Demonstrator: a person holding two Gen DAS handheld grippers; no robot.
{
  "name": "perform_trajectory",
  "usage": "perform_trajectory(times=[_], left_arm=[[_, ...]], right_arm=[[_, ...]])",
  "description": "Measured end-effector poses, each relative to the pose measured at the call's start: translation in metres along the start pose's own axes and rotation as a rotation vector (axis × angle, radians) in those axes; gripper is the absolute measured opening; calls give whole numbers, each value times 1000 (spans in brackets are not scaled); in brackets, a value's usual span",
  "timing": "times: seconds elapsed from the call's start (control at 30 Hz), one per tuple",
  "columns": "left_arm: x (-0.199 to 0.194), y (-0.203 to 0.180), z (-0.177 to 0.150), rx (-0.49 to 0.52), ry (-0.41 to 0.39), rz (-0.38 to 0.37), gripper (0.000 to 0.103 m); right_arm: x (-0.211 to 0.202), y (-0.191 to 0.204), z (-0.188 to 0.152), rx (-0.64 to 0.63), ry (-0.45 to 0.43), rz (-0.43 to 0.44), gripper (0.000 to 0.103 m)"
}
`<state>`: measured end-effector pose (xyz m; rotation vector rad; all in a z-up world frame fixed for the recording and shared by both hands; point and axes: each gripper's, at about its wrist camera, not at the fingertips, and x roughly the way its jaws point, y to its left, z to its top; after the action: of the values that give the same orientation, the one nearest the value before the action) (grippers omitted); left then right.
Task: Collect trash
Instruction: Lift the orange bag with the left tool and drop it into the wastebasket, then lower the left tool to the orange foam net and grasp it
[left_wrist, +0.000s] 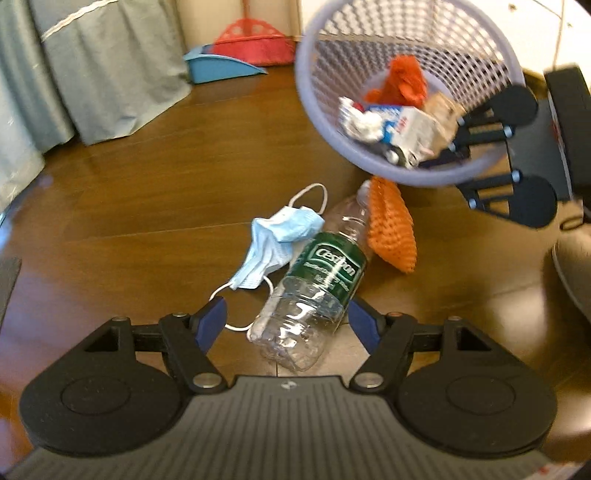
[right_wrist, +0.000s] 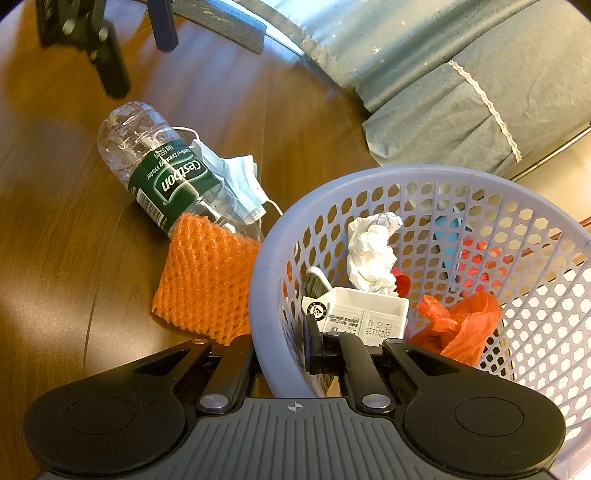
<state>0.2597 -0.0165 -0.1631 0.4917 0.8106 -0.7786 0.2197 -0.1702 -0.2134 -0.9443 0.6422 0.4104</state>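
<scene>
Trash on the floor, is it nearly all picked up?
Partly. A crumpled white tissue, white carton and orange plastic bag already lie in the lilac mesh basket, gripped by the right gripper. The open left gripper straddles the clear plastic bottle. The blue face mask and orange foam net remain.

You have a brown wood floor (left_wrist: 147, 206) under everything. At your upper left hangs a grey-green bed skirt (left_wrist: 92, 74) with a pale lace trim, its hem touching the floor. Beyond it, against the wall, a red broom (left_wrist: 251, 40) stands just behind a blue dustpan (left_wrist: 218, 68). At your right edge sits a grey rounded object (left_wrist: 576, 273), too cropped to identify.
</scene>
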Motion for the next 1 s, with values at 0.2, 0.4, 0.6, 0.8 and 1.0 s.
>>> perform_trajectory(times=[0.2,0.4,0.6,0.8,1.0], left_arm=[[17,-17,10,80,-6,-28,72],[40,-24,15,122,6,-33,73],[53,-35,23,136,-3,-58,73],[65,-50,34,135,-20,-113,67],[79,-61,40,170,-30,-128,51]], right_arm=[[0,-1,-1,3,1,-2,4],[2,-5,-3,15,7,-8,4],[3,-8,-6,22,16,-14,4],[2,-11,-9,33,20,-18,4],[2,-14,-14,44,29,-25,4]])
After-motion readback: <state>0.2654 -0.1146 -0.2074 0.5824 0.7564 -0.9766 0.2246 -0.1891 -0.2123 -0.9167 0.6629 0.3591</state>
